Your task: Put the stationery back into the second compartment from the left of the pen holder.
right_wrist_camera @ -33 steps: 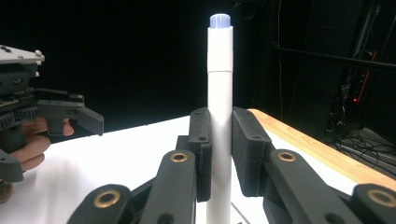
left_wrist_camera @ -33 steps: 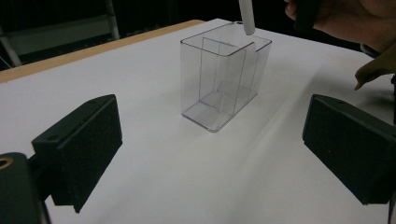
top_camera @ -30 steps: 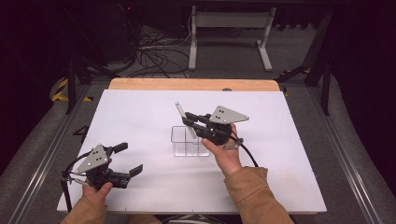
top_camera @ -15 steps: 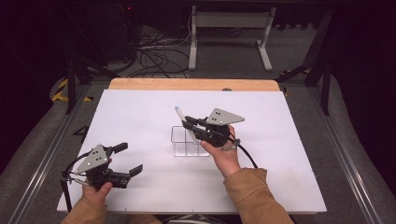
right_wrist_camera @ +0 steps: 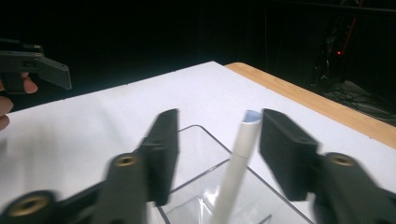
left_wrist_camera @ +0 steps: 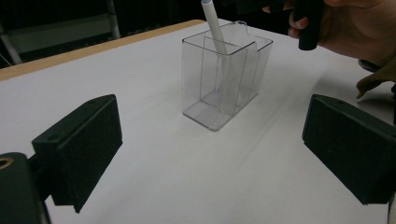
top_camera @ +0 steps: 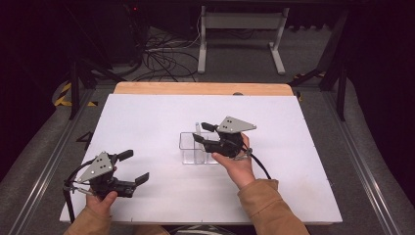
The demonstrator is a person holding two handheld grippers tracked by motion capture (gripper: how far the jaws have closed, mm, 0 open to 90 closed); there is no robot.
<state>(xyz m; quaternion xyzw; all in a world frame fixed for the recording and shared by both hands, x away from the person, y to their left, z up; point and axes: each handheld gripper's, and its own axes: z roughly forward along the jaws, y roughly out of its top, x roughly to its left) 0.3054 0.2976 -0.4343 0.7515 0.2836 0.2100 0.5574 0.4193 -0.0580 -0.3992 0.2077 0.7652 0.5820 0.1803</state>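
White pen [right_wrist_camera: 236, 163], leaning near-upright in clear divided holder [top_camera: 195, 148], stood between the just-opened, half-spread jaws of the right claw [top_camera: 199, 132], ungripped; left claw [top_camera: 133, 167] wide open, empty, well apart.

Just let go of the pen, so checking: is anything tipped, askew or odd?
Nothing stands out. The pen leans inside the upright clear holder; the right gripper has just opened, with the pen top between its jaws, untouched.
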